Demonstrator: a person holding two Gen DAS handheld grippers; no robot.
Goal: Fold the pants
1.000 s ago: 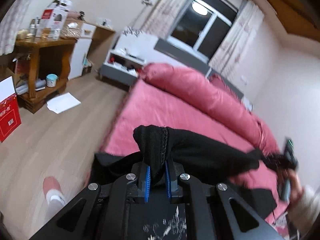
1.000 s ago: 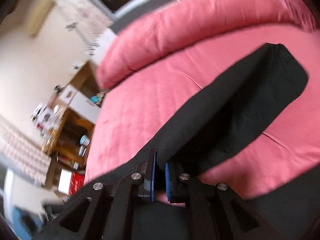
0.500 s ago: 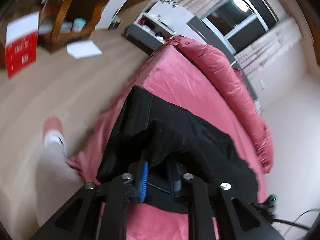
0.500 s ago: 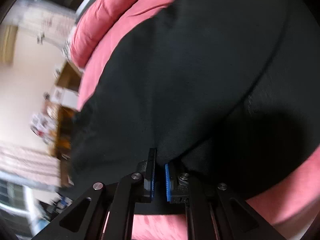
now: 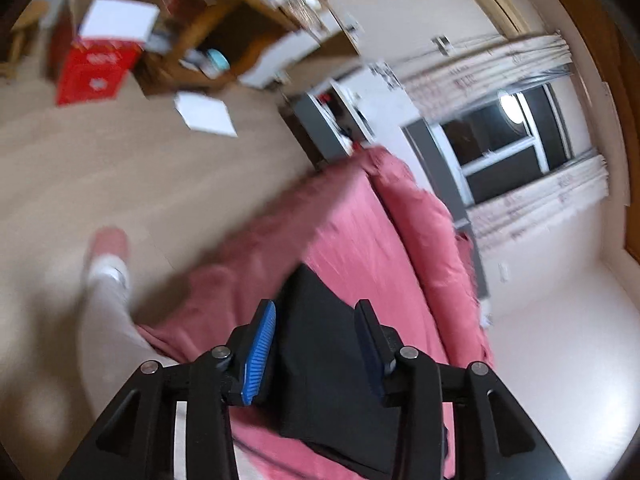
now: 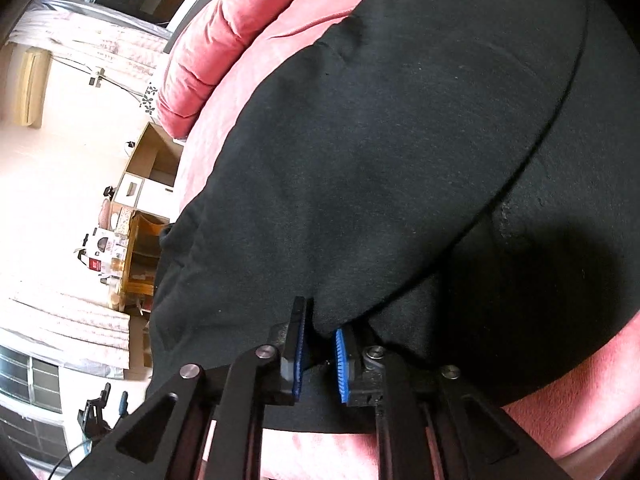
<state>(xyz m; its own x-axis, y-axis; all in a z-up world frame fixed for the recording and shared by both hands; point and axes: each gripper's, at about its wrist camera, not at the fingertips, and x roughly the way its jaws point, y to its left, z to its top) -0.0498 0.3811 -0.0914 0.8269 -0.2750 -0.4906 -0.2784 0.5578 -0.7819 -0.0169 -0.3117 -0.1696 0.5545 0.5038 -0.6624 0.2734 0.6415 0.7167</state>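
Observation:
The black pants [image 5: 332, 380] lie folded flat on the pink bed [image 5: 352, 216]. My left gripper [image 5: 315, 308] hovers over their near end. Its jaws are opening, the blue pads stand wide apart, and no cloth is pinched; the pants show beyond the gap. In the right wrist view the pants [image 6: 400, 160] fill most of the picture, spread over the bed [image 6: 240, 92]. My right gripper [image 6: 319, 320] sits low at their edge. Its jaws are opening, with a small gap between the pads. A fold of black cloth still dips between them without being pressed.
A rolled pink duvet [image 5: 424, 232] lies along the bed's far side under the window [image 5: 508, 136]. A person's pale trouser leg and pink slipper [image 5: 108, 248] stand on the wooden floor beside the bed. Farther off are a red box [image 5: 92, 72], a sheet of white paper [image 5: 206, 114] and a wooden shelf [image 5: 248, 12].
The left gripper let go of the bunched cloth, opened wide and swung over the near end of the pants. The right gripper came down with the cloth onto the bed and its pads parted slightly.

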